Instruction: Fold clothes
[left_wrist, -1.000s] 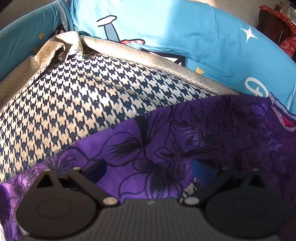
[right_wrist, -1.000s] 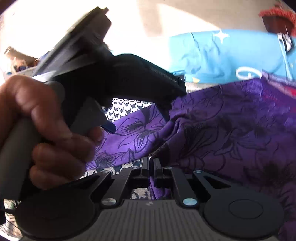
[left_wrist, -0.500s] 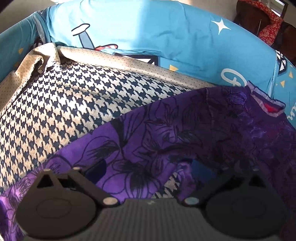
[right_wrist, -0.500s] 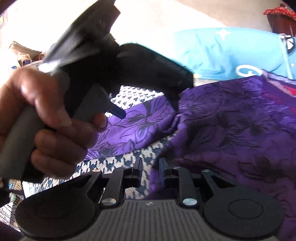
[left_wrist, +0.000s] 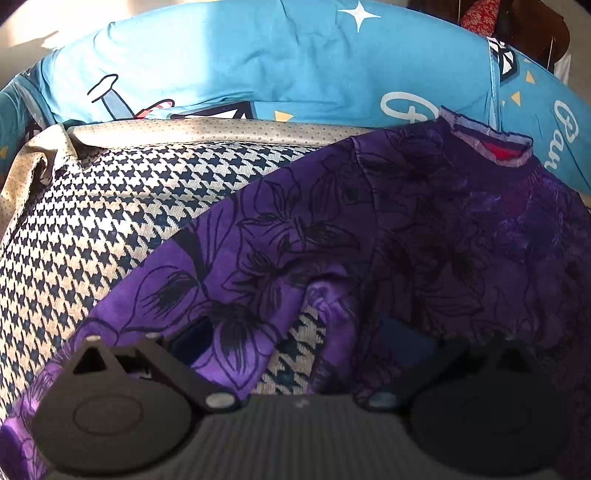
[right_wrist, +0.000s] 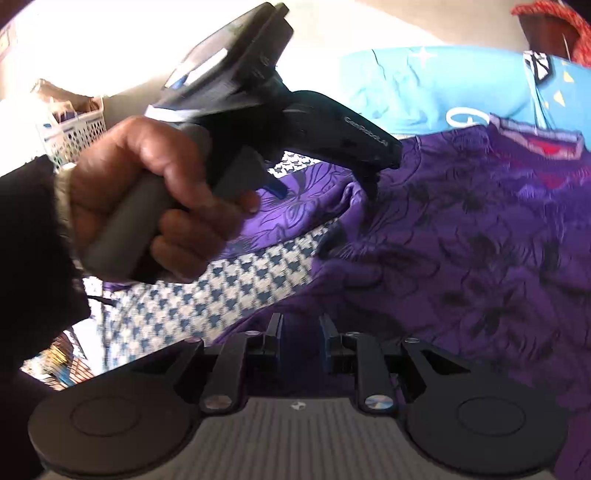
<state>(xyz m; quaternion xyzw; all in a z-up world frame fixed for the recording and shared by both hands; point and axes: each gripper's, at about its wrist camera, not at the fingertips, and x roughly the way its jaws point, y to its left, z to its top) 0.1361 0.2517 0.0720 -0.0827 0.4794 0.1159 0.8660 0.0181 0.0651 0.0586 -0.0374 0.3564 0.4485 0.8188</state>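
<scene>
Purple floral top (left_wrist: 424, 229) lies spread ahead of both my grippers, on a houndstooth cloth (left_wrist: 122, 218). Its neckline (left_wrist: 491, 142), pale-edged with red inside, sits at the far right, beyond my left jaws. A folded flap of the top runs off to the left of those jaws, and a wedge of houndstooth shows between the flap and the body of the top, straight in front of them.

My left gripper (left_wrist: 295, 343) has its jaws spread wide; purple cloth lies between and over the blue pads, but neither pad presses on it. From the right wrist view, the left gripper's tip (right_wrist: 369, 181) points down at a raised ridge of the top, and the left hand (right_wrist: 159, 199) is wrapped around its grey handle, a dark sleeve behind it.

My right gripper (right_wrist: 300, 338) has its jaws slightly parted, with a narrow gap. Purple cloth lies just ahead of and under them; nothing is pinched.

Beyond the top, farther from both jaws, a beige dotted cloth (left_wrist: 221, 129) edges the houndstooth, and a blue cartoon-print sheet (left_wrist: 277, 59) rises behind. Far left of my right jaws stands a white basket (right_wrist: 74, 136).
</scene>
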